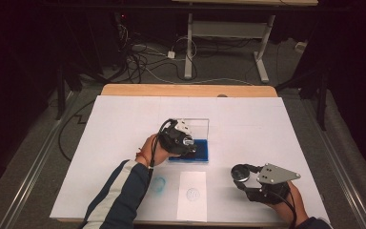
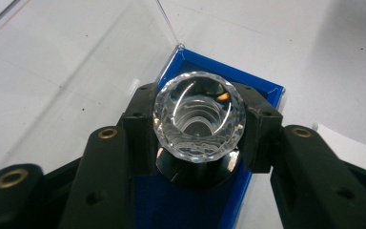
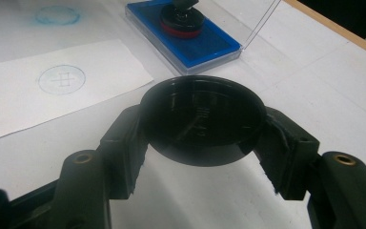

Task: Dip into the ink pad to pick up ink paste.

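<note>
My left gripper is shut on a stamp's faceted clear knob, one black jaw on either side. The stamp's dark round base rests on the blue ink pad, which lies in a clear case at the table's middle. In the right gripper view the stamp stands on that ink pad. My right gripper, at the front right, is shut on a round black cap held just above the table. A white paper slip bearing a blue round stamp mark lies near the front edge.
The case's clear lid stands up behind the ink pad. A faint blue smudge marks the white table cover left of the slip. The wooden table edge runs along the far side, with floor cables and a desk frame beyond.
</note>
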Demonstrator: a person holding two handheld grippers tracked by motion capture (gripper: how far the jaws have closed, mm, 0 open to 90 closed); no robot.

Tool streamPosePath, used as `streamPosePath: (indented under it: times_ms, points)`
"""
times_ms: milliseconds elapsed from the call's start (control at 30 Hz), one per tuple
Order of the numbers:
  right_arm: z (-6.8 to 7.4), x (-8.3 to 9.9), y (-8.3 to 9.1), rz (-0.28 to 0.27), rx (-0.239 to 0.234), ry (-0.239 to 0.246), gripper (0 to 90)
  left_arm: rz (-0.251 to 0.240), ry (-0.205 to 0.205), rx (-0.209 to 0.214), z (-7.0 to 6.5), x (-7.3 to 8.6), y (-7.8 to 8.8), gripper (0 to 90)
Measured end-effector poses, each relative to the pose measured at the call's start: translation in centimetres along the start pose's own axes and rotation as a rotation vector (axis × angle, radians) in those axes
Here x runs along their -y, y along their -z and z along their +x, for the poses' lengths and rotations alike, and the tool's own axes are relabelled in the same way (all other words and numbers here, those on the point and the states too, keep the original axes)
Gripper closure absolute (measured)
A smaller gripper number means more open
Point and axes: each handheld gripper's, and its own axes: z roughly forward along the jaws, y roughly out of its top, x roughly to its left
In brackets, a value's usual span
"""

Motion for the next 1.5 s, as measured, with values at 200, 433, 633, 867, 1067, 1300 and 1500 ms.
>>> streamPosePath:
  times_ms: [200, 433, 633, 867, 1067, 1300, 1500]
  points:
    - [0.0, 0.0, 0.0, -0.002, 0.004, -0.001, 38.8, 0.006, 0.002, 0.006, 0.1, -0.1, 0.0, 54.2]
    - [0.0, 0.0, 0.2, -0.01, 0.007, 0.003, 38.8, 0.032, -0.006, 0.0, 0.0, -0.4, 0.1, 54.2]
    - [-0.1, 0.0, 0.3, -0.019, 0.017, -0.002, 38.8, 0.03, 0.0, 0.007, 0.2, -0.4, 0.1, 54.2]
    - [0.0, -0.1, 0.3, -0.017, 0.016, -0.002, 38.8, 0.041, -0.005, 0.006, 0.1, -0.5, 0.1, 54.2]
    - [-0.1, 0.0, 0.3, -0.015, 0.016, -0.004, 38.8, 0.037, -0.002, 0.006, 0.1, -0.5, 0.0, 54.2]
    - [-0.1, 0.0, 0.3, -0.015, 0.011, -0.001, 38.7, 0.033, 0.013, 0.013, 0.2, -0.5, 0.1, 54.1]
    - [-0.2, 0.0, 0.3, -0.016, 0.011, -0.004, 38.8, 0.004, 0.019, 0.016, 0.3, -0.8, 1.1, 54.1]
